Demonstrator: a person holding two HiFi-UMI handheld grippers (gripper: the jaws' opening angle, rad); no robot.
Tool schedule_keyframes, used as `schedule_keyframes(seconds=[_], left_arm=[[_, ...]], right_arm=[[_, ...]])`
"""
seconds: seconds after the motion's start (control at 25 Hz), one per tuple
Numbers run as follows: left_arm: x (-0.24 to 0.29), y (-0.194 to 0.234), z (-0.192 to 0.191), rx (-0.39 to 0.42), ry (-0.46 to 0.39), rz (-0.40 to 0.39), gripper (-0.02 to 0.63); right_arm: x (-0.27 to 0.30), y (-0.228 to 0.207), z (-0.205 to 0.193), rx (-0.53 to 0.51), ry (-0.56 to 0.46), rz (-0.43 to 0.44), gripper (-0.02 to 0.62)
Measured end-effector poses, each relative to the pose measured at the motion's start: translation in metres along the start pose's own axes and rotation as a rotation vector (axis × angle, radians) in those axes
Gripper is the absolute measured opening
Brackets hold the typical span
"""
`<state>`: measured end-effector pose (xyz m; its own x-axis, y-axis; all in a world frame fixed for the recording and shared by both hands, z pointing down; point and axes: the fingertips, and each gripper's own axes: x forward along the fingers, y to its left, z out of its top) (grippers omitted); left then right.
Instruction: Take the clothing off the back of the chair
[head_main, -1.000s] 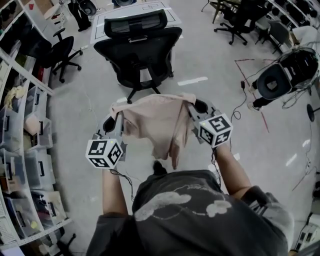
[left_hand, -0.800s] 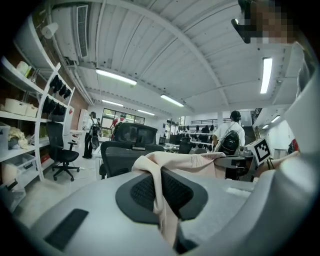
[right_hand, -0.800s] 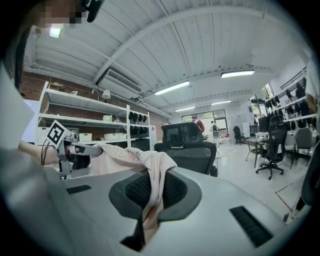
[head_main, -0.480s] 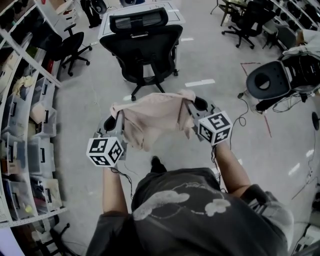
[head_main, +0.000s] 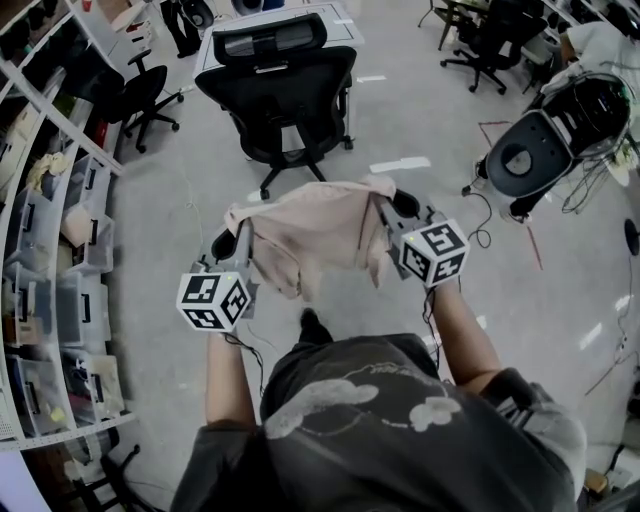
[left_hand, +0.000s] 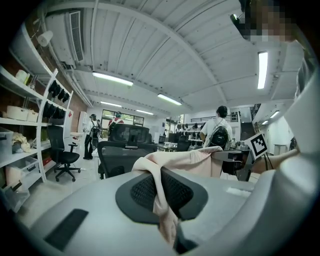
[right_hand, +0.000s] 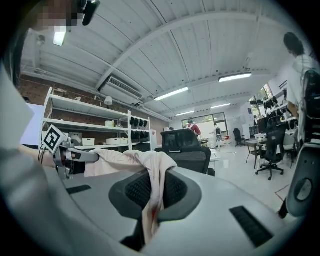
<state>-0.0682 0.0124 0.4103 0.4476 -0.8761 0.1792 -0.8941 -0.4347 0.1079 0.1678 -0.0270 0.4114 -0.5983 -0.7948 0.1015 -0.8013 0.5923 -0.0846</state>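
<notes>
Left tool (head_main: 228, 244) is closed, pinching one top corner of the pale pink garment (head_main: 310, 232). Right tool (head_main: 402, 206) is closed too, pinching the other top corner. Both tool views show fabric clamped between the black pads, with folds trailing out below. The garment hangs in the air between the two tools, top edge fairly taut. Its loose middle sags toward the person's shoe (head_main: 314, 326), clear of the floor (head_main: 170, 230) as far as I can see. The black chair (head_main: 283, 92) stands well apart ahead with its back bare, so the garment is already off it. The step in hand looks like carrying it clear. To do it well, hold both pinches firm and hold the tools level and spread so the top edge is tight. Lift enough that the hanging part doesn't drag, don't let one side slip first, and steer clear of the cables (head_main: 478, 222) on the floor to the right.
</notes>
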Motion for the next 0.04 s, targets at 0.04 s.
schedule_keyframes(seconds=[0.04], left_arm=[[0.0007,-0.002,0.001,0.0,-0.001,-0.001,0.003]], right_arm=[[-0.0017,-0.0014,0.0013,0.001,-0.001,-0.001,-0.003]])
